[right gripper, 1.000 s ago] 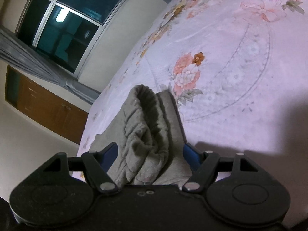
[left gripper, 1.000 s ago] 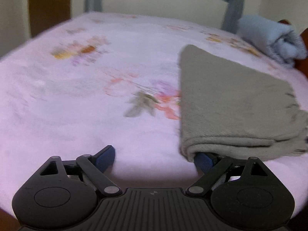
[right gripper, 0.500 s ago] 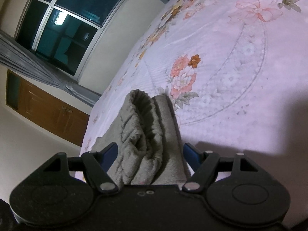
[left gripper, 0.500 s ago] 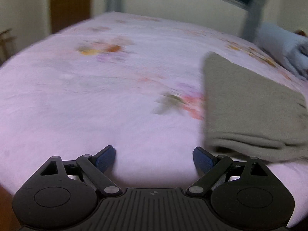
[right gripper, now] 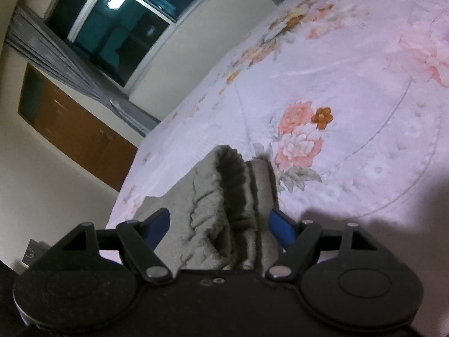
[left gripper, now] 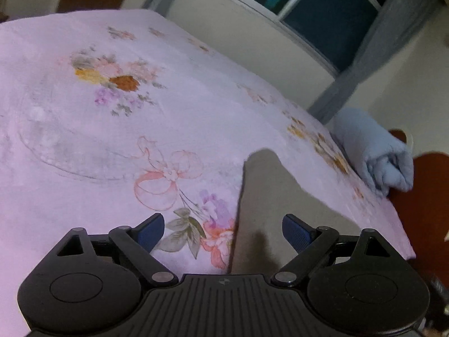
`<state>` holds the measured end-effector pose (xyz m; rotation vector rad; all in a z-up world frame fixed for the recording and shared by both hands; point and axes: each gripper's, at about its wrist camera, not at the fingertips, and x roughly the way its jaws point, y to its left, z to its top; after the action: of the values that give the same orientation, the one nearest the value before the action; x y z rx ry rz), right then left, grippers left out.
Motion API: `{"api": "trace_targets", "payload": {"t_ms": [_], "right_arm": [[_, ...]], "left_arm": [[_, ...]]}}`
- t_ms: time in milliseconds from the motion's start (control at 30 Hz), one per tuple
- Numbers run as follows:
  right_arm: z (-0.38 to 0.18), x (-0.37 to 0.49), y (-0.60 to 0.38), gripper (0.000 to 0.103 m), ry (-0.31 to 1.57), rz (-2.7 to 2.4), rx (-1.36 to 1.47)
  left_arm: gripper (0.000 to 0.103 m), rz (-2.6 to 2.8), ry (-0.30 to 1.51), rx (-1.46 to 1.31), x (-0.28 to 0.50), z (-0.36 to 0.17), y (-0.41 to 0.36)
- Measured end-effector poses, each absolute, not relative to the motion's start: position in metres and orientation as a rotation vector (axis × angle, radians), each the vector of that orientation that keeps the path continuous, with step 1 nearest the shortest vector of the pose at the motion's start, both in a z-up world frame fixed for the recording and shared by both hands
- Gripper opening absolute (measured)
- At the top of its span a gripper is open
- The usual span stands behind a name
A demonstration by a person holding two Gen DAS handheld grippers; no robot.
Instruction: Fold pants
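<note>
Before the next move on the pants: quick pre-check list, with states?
1. Left tongs free of cloth: ok, jaws wide, nothing pinched.
2. Right tongs letting go: the jaws are opening with the bunched waistband end of the grey pants between the pads; full release cannot tell.
3. Pants folded flat: in the left wrist view the grey pants lie as a flat panel, ok; the near end by the right tongs is rumpled, not ok.
4. Pants fully on the floral bedsheet: cannot tell, near end hidden.
5. Rolled blue blanket apart from the pants: ok.
</note>
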<state>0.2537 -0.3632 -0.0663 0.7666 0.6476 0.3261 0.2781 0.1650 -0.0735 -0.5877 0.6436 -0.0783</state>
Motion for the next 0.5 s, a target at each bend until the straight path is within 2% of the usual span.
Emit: {"api": "trace_targets", "payload": {"t_ms": [200,300,500], "right_arm": [[-0.084,0.263,-0.373,0.073,0.703,0.321,0.834],[-0.092,0.267,-0.374,0.078,0.732,0.343,0.856],[-0.107,0.274,-0.379,0.078,0.741,0.406,0.937]], "left_arm": [[0.09,-0.224,0.696,-0.691,0.296,-0.093,0.166],[0.09,-0.297,0.743,-0.696,0.31,-0.103,0.16],[0.09,-0.427,0.804,-0.716,0.341,-0.119,0.148]]}}
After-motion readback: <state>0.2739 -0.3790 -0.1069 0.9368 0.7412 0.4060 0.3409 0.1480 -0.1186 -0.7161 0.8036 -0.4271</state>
